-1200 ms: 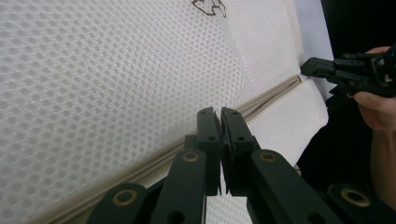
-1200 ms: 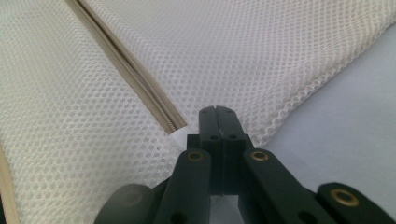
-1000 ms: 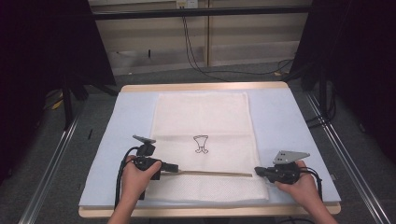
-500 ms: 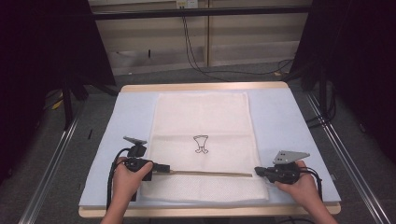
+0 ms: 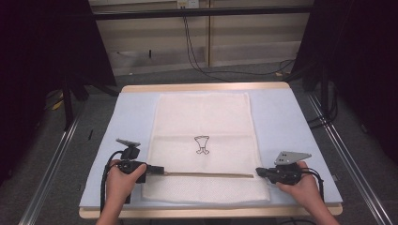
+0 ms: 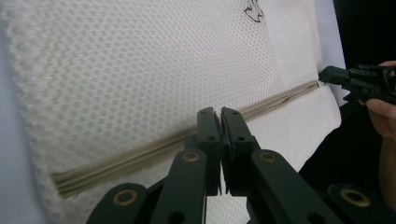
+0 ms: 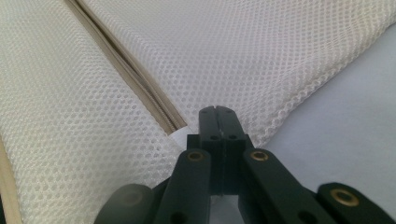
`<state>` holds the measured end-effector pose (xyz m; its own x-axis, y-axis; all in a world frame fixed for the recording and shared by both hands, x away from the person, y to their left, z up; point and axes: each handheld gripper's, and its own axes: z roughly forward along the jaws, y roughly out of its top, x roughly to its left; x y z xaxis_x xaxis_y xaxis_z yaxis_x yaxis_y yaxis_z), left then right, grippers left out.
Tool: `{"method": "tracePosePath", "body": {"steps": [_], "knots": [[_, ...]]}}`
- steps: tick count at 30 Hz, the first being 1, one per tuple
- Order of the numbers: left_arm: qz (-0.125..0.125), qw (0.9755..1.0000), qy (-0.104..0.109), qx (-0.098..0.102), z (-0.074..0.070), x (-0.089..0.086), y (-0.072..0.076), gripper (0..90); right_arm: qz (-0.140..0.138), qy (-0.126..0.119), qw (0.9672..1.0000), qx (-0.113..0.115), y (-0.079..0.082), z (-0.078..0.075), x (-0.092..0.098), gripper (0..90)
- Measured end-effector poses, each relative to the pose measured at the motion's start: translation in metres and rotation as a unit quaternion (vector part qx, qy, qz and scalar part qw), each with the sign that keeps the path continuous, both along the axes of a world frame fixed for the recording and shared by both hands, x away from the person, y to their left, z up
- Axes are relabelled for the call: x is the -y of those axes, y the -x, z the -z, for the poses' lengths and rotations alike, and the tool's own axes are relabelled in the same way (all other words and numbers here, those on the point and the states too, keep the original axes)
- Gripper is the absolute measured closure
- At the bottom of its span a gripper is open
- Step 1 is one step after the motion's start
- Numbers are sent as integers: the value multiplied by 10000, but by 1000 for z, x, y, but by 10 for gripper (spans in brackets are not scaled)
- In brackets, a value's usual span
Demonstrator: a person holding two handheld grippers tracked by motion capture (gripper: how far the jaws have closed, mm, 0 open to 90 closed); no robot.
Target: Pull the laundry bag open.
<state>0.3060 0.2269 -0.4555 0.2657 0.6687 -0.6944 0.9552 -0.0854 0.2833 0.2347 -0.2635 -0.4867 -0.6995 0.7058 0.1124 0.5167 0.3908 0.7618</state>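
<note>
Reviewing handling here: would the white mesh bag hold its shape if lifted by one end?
Probably not. The mesh bag lies flat like thin open-weave fabric, so it would likely droop. It looks light. The zipper may stiffen that line slightly.

Closed left gripper over mesh bag's zipper

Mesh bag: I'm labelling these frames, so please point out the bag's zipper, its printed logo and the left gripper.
zipper [image 5: 206,175], high view, middle of the tan strip.
logo [image 5: 202,144], high view, centre of the black drawing.
left gripper [image 6: 220,114], left gripper view, between its closed jaw tips.
</note>
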Motion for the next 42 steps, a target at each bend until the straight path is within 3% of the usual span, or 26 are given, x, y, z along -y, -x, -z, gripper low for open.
{"method": "tracePosePath", "body": {"steps": [8,16,22,30,36,39,42], "knots": [[-45,9999,85,29,0,-16,-1,874,-8,0,10000,4,0,0,0,900],[-144,9995,271,-72,1,-31,0,874,-5,-2,10000,4,0,0,0,900],[-216,9996,202,-7,0,-42,1,874,-11,3,10000,8,0,0,0,900],[-346,9989,306,-6,4,-53,3,874,-12,23,10000,14,0,0,0,900],[-424,9989,167,62,5,-65,4,873,-20,21,10000,16,0,0,0,900],[-387,9991,191,36,6,-69,5,874,-20,20,10000,16,0,0,0,900],[-510,9985,187,47,7,-71,5,873,-29,33,10000,22,0,0,0,900]]}}
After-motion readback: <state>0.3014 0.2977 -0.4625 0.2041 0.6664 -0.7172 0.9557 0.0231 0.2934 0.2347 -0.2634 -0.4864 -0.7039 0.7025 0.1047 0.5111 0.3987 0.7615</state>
